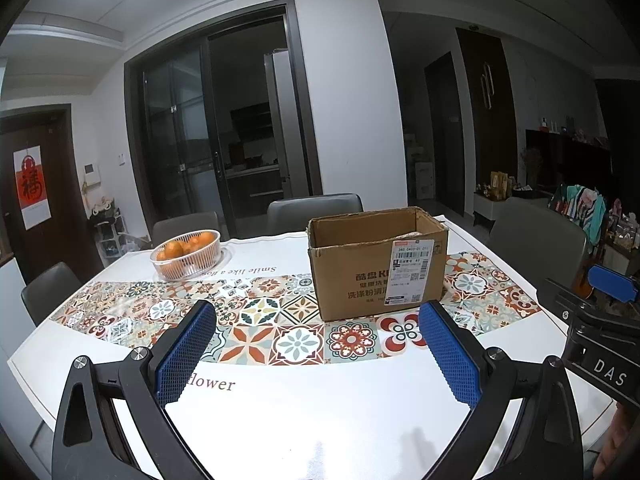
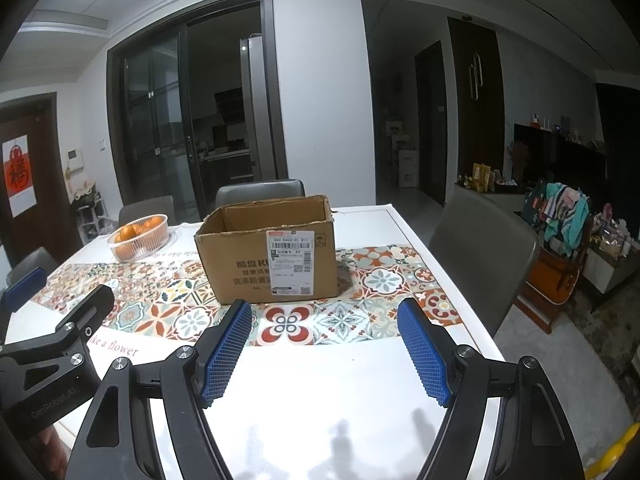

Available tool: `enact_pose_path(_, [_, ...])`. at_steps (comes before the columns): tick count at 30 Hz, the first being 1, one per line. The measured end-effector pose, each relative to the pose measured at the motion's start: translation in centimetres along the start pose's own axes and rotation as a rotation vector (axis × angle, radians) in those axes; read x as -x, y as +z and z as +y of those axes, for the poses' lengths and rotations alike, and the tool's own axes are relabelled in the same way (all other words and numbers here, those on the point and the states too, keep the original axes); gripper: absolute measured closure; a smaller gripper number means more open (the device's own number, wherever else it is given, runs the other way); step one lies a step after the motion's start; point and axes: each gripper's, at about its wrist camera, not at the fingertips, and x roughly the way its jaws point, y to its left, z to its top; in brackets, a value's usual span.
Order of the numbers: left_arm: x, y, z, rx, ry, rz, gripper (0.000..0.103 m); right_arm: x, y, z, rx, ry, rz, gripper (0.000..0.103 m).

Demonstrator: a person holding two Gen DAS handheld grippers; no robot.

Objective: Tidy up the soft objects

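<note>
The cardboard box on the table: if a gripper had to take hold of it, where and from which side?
Probably the top rim of the cardboard box, from above: it is open-topped, so a thin wall fits between the fingers. The body looks wider than the open right gripper.

Cardboard box (image 1: 378,264) inside mostly hidden by front wall; contents can't tell. Box print partly covered by label (image 1: 412,272). Counter (image 1: 320,408) near edge cut off.

On the white surface (image 1: 360,420) ahead of me, an open brown cardboard box (image 1: 376,264) stands on the patterned tile-print runner (image 1: 256,320). Left of it and farther back sits a clear plastic basket of oranges (image 1: 186,254).
</note>
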Motion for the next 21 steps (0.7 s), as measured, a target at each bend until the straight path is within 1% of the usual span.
enact_pose_path(21, [-0.01, -0.43, -0.03, 0.004, 0.007, -0.001, 0.000, -0.01, -0.40, -0.01, 0.004, -0.009, 0.000, 0.027])
